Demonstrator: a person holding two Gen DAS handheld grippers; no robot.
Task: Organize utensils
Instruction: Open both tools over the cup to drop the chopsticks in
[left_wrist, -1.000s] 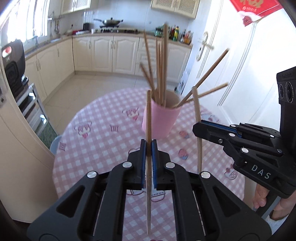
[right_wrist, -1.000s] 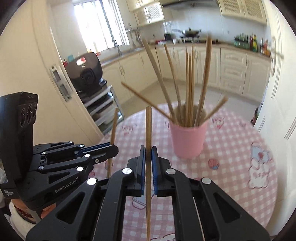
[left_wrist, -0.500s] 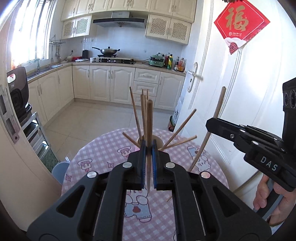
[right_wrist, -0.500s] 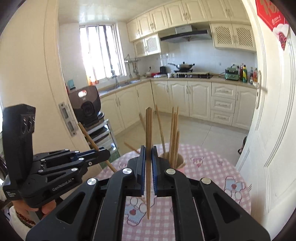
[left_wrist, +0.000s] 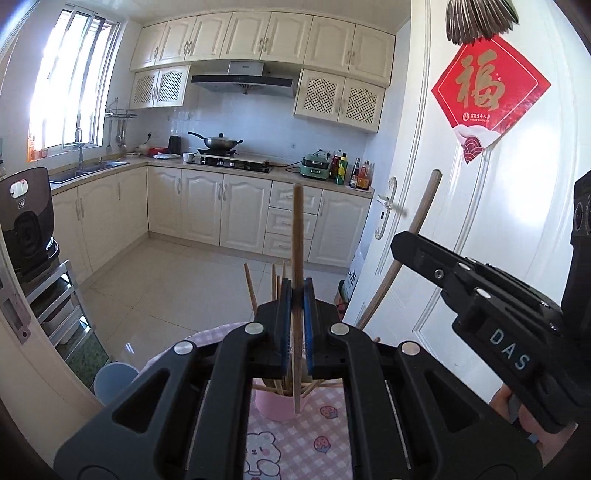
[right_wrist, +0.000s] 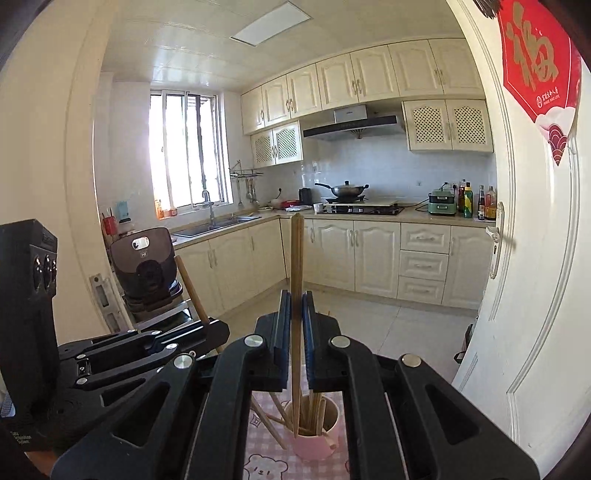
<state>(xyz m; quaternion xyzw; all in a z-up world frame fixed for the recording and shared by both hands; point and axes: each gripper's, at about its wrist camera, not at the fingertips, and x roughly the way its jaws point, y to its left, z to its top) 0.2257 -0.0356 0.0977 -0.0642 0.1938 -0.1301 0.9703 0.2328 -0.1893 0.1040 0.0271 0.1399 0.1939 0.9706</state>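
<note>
Left wrist view: left gripper (left_wrist: 295, 291) was clenched on one brown wooden chopstick (left_wrist: 297, 236), held upright, its tip hanging over the pink cup (left_wrist: 275, 406) at 6 o'clock. The cup stood on the pink checked tablecloth (left_wrist: 325, 435), with more chopsticks splayed inside. Right gripper (left_wrist: 400, 245) at 3 o'clock gripped a slanted chopstick (left_wrist: 424, 206).

Right wrist view: right gripper (right_wrist: 294, 295) was clamped on a paler upright chopstick (right_wrist: 296, 254), its lower end over the cup (right_wrist: 314, 443). Left gripper (right_wrist: 218, 328) was at 9 o'clock.
</note>
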